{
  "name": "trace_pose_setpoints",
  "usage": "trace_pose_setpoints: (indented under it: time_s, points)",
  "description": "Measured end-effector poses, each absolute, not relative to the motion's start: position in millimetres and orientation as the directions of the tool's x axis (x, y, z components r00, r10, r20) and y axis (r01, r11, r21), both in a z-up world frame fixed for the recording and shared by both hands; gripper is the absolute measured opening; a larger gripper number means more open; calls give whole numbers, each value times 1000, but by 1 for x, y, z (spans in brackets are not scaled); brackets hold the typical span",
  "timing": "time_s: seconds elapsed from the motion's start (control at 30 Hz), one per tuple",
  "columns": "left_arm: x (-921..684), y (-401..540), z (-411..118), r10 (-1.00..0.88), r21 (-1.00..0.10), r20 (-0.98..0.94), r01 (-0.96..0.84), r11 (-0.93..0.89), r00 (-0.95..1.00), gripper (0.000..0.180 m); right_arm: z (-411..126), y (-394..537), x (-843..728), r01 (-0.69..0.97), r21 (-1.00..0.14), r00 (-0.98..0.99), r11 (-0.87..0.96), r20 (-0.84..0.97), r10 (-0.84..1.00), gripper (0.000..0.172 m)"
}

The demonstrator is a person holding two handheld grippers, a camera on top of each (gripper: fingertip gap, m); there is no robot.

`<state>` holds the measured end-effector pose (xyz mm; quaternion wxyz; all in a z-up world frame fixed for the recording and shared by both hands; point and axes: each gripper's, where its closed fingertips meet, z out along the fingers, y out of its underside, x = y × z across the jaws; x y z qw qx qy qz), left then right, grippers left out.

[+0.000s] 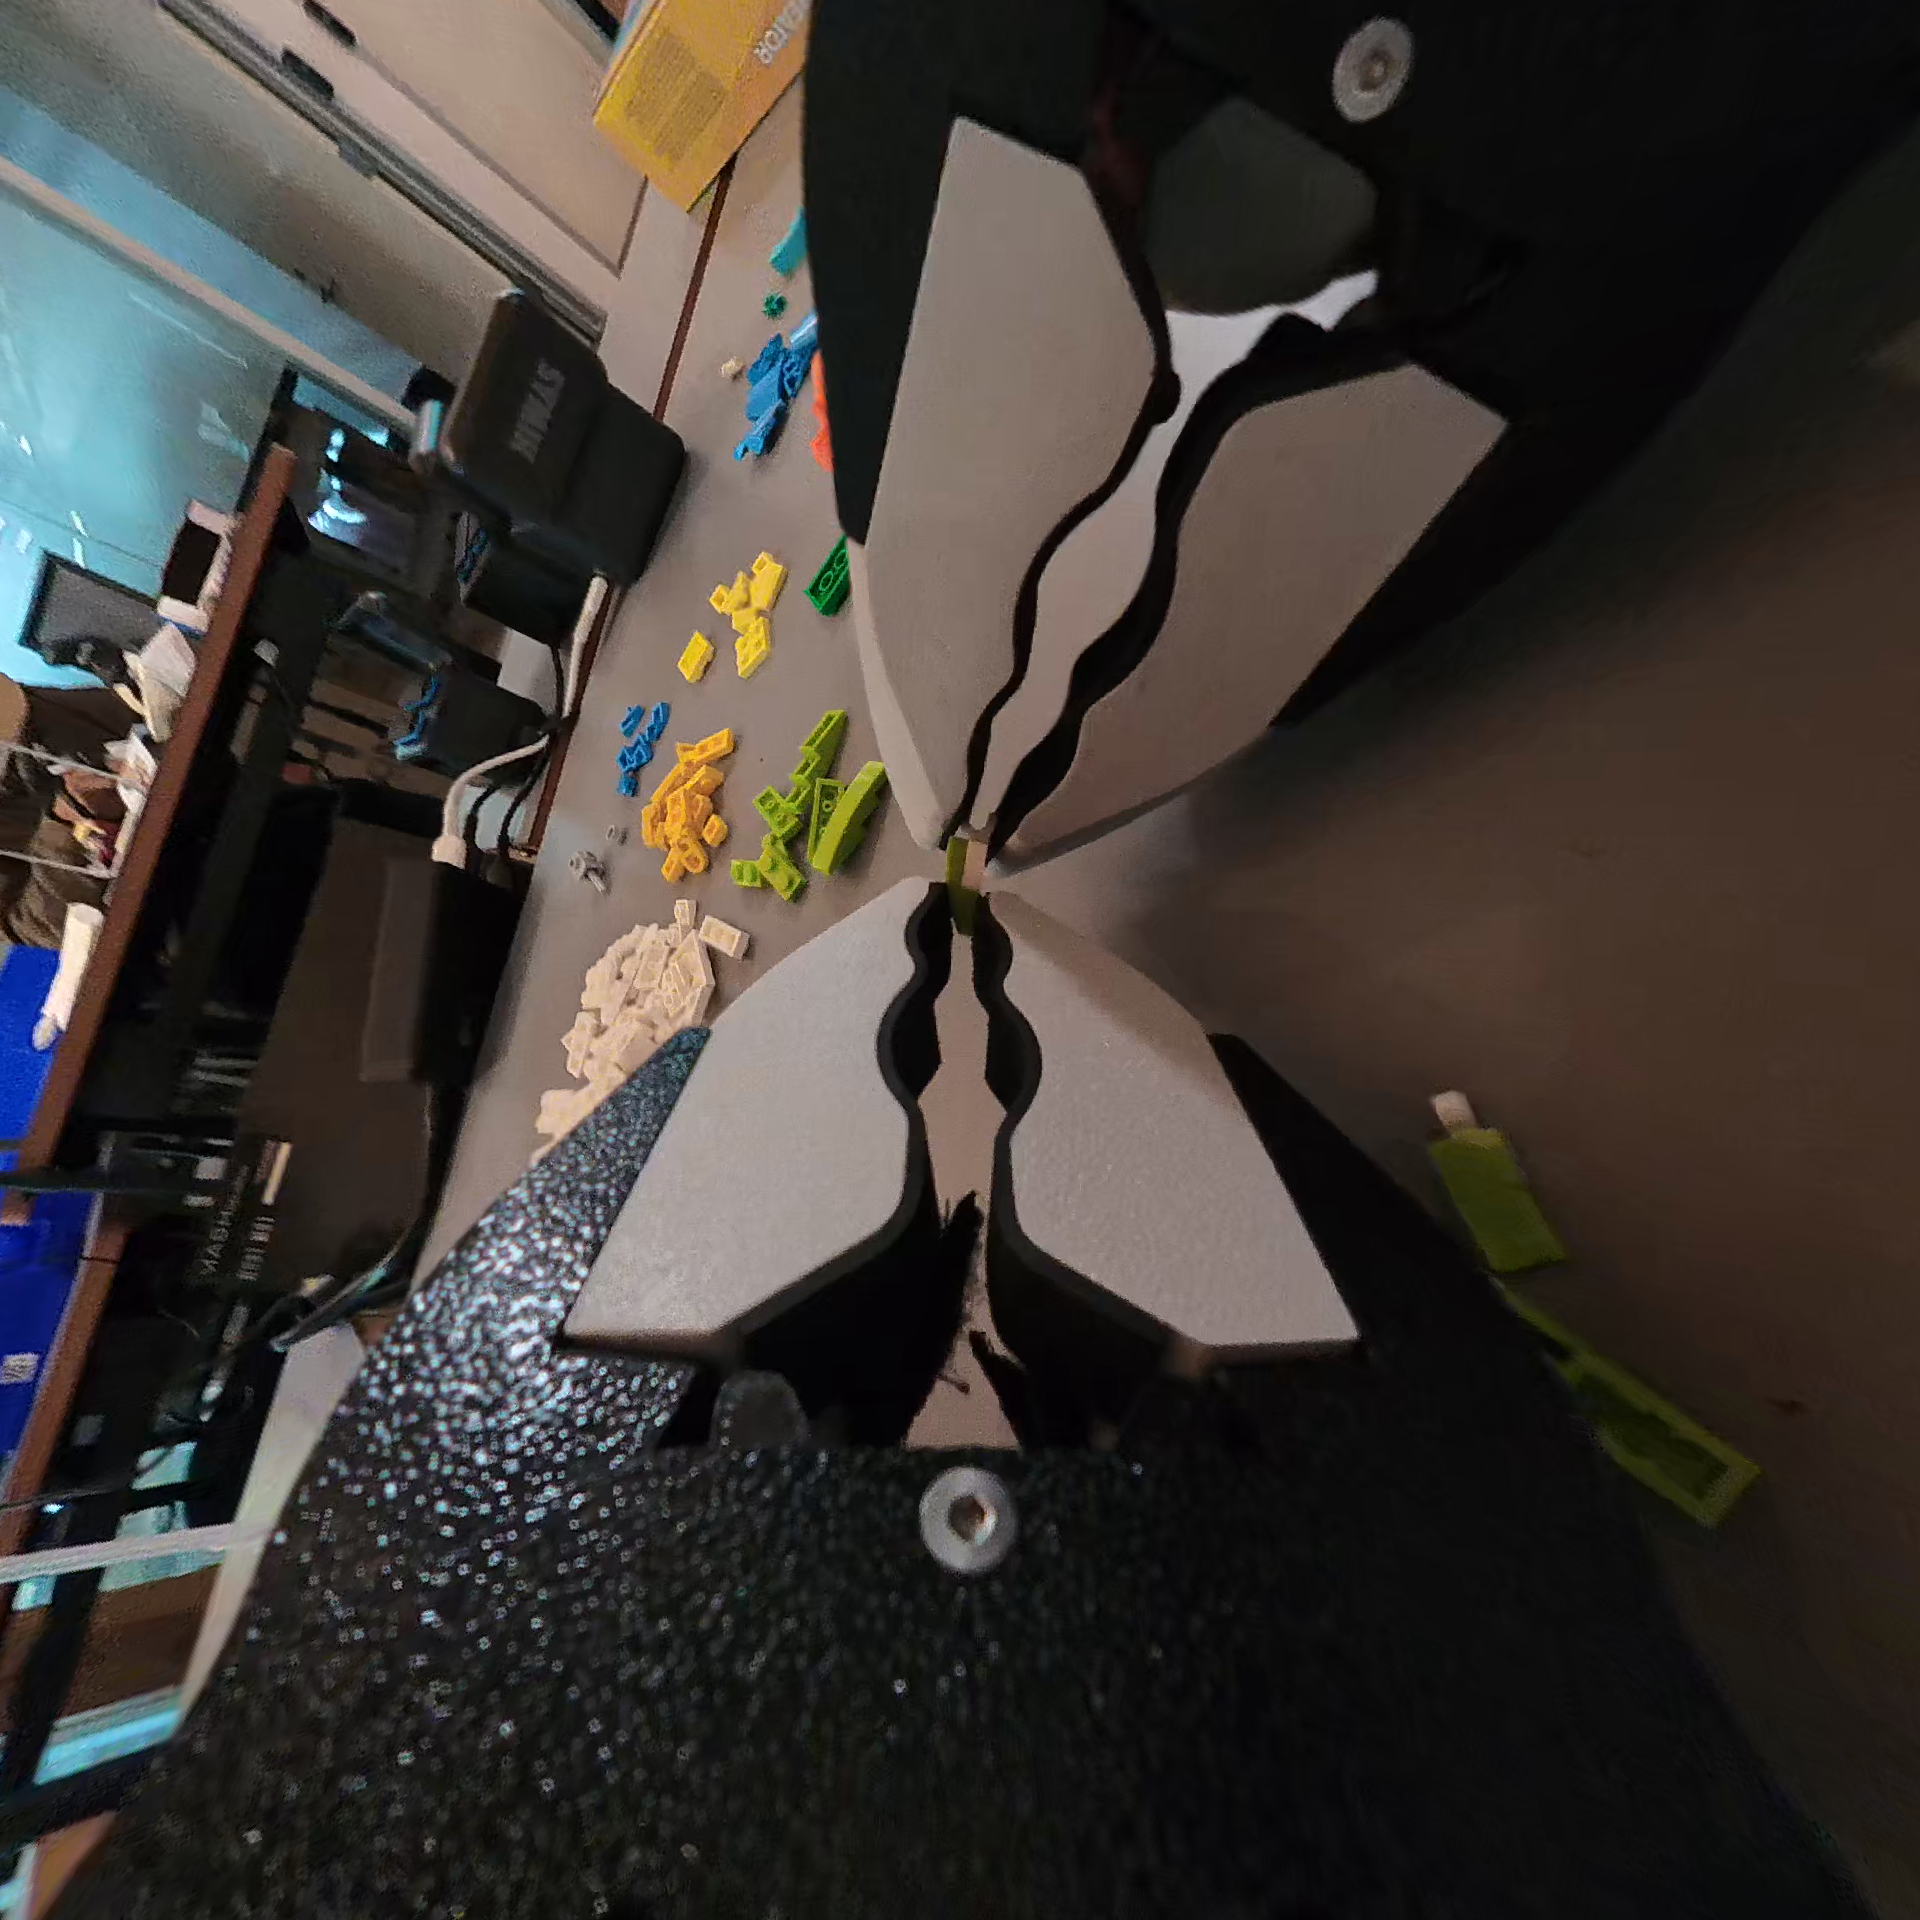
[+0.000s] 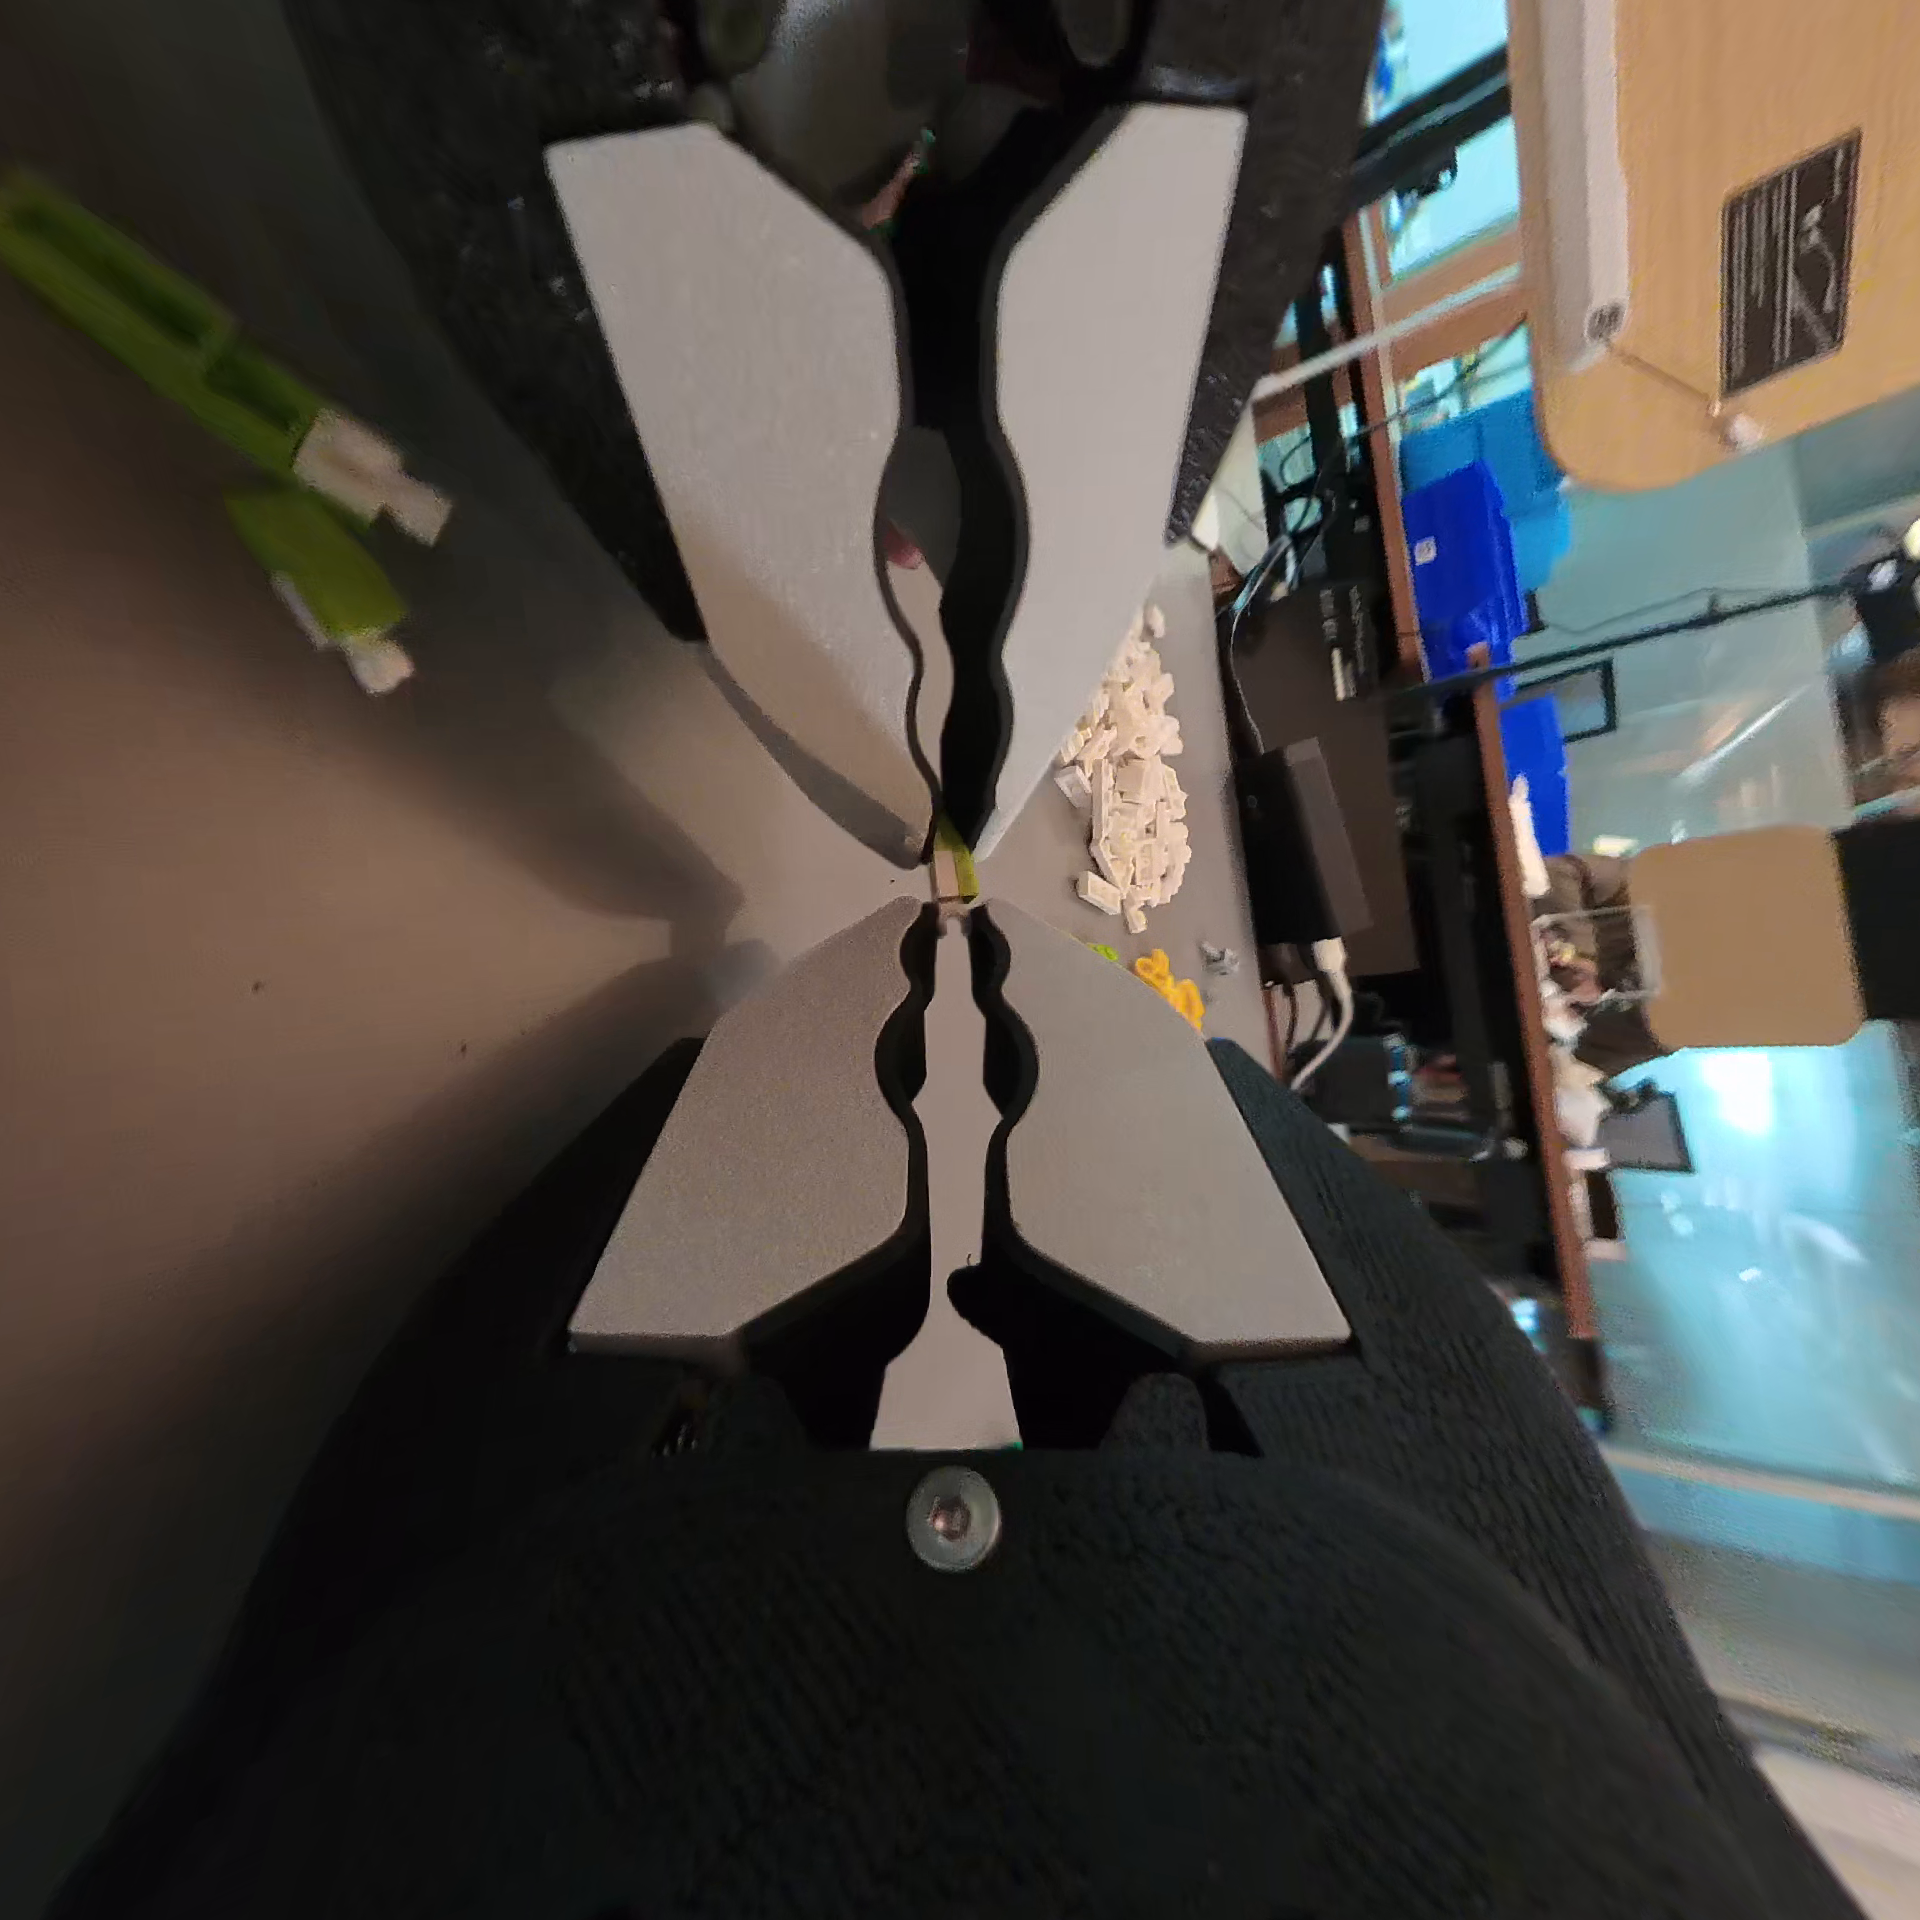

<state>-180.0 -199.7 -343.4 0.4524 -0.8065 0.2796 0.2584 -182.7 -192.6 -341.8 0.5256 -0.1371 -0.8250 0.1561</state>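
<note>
**Pinching a green-and-white brick piece, tip to tip**

Left view: my left gripper (image 1: 966, 902) clenches the lime brick (image 1: 962, 883), white part (image 1: 977, 868) alongside, above the grey table (image 1: 1351, 831), nr lime pile (image 1: 810, 821).

Right view: my right gripper (image 2: 951, 914) nips, prob., the white end (image 2: 943, 883); white pile (image 2: 1132, 790) beside.

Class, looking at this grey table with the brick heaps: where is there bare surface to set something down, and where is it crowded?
Bare grey table lies on the side of the two meeting claws away from the heaps, bordered by the lime-green assembly. Crowded: the strip along the table's edge, with white bricks, orange-yellow bricks, lime bricks, yellow bricks and blue bricks.
</note>
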Motion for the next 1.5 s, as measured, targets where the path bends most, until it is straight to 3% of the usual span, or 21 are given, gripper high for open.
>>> trace_pose_setpoints:
  time_s: [0.13,0.27,0.37,0.53,0.77,1.13,1.37,1.5]
  points:
    - [-182,-199,-342,-205,-610,-640,-651,-451,741,3,-344,-192,-186,144,-476,-410,868,769,490,11]
    - [-185,-197,-340,-167,-619,-639,-631,-468,751,3,-343,-188,-189,221,-500,-383,837,745,547,5]
    - [-191,-195,-334,-84,-703,-571,-539,-465,817,4,-337,-186,-193,254,-516,-320,818,753,575,4]
    - [-197,-194,-334,-18,-772,-495,-449,-451,869,3,-336,-187,-196,256,-428,-261,867,833,489,4]
    - [-198,-194,-339,-36,-785,-456,-421,-454,889,2,-340,-188,-196,240,-408,-267,881,844,464,4]
    - [-200,-192,-319,23,-741,-611,-561,-368,791,3,-314,-185,-201,78,-588,-110,805,797,593,6]
    - [-218,-201,-295,175,-841,-523,-472,-263,834,3,-294,-182,-200,-66,-666,-65,743,746,662,5]
    - [-215,-201,-287,195,-842,-535,-497,-212,822,3,-279,-180,-197,-130,-661,12,739,744,668,2]
